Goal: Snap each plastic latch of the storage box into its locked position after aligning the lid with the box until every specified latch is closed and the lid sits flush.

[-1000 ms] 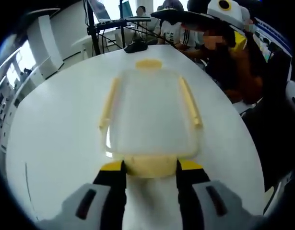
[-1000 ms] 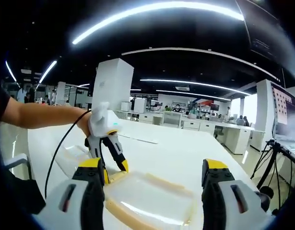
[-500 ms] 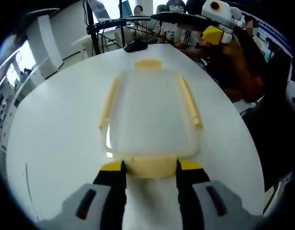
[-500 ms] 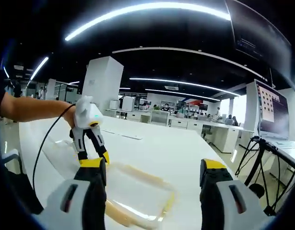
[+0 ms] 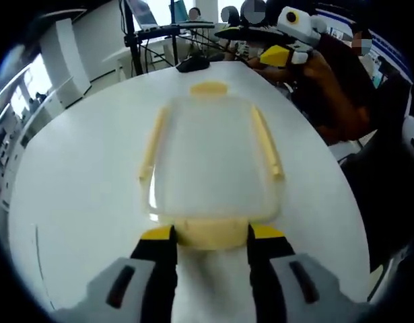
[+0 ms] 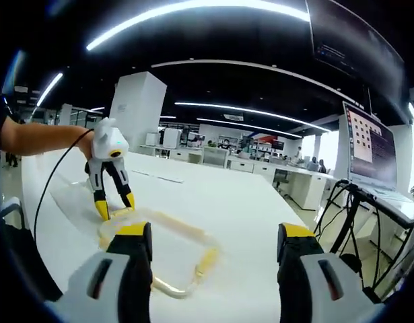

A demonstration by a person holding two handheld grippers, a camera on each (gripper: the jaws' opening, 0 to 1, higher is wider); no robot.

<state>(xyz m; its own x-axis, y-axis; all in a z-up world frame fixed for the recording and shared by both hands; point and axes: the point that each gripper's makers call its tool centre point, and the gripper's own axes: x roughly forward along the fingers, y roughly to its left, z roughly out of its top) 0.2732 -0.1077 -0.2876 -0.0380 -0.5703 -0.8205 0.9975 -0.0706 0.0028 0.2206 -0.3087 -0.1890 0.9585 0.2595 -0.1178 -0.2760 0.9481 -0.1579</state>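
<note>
On the round white desk lies my clear plastic storage box with pale yellow latches, lid on. At the box's near end, my left hand-held gripper straddles the yellow end latch, jaws parted either side of it, tips against it. My right hand-held gripper hangs open above the desk, well off the box. I see the left one at the box's far end.
</note>
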